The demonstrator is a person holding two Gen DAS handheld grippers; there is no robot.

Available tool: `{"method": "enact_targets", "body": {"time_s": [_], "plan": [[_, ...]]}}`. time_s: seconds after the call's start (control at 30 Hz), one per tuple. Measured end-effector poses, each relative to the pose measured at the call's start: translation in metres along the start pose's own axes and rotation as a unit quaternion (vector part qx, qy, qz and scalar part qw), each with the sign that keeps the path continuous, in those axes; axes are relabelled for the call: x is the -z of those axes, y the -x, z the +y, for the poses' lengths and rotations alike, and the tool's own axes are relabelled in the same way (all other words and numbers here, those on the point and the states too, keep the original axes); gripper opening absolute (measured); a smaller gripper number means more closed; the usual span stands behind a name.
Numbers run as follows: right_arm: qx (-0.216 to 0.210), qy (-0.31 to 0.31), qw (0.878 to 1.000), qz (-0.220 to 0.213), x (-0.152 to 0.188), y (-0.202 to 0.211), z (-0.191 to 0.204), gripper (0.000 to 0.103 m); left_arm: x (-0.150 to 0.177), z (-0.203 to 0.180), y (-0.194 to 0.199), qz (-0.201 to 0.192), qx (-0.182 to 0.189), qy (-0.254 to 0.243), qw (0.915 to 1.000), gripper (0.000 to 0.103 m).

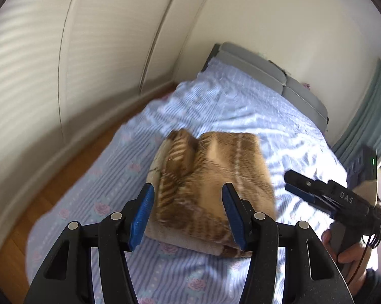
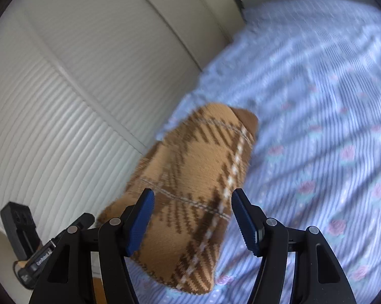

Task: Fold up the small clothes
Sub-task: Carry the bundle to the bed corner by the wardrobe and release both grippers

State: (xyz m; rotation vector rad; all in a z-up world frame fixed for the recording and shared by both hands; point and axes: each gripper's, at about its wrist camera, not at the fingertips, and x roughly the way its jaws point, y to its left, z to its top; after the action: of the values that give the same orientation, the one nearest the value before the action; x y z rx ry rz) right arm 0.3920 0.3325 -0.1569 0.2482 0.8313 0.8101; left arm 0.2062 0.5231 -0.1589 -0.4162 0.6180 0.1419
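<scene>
A tan and brown plaid knit garment lies folded into a thick, soft rectangle on the bed, near its left edge beside the pale wardrobe doors. One loose flap bunches at the far left corner of the bundle. The left gripper hovers over its near edge with jaws wide apart, holding nothing. The right gripper hovers above it, also spread and empty in its own view, probably because the fold looks finished. The striped, rose-printed sheet is rumpled.
</scene>
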Motion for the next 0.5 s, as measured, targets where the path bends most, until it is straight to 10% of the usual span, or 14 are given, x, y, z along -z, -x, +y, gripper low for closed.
{"method": "enact_targets", "body": {"time_s": [0.2, 0.5], "plan": [[-0.022, 0.094, 0.995, 0.036, -0.005, -0.016, 0.025, 0.065, 0.01, -0.033, -0.009, 0.004, 0.035, -0.053, 0.998, 0.059], [-0.011, 0.105, 0.99, 0.091, 0.009, -0.04, 0.021, 0.071, 0.031, -0.008, -0.063, 0.071, 0.049, -0.002, 0.9963, 0.059]]}}
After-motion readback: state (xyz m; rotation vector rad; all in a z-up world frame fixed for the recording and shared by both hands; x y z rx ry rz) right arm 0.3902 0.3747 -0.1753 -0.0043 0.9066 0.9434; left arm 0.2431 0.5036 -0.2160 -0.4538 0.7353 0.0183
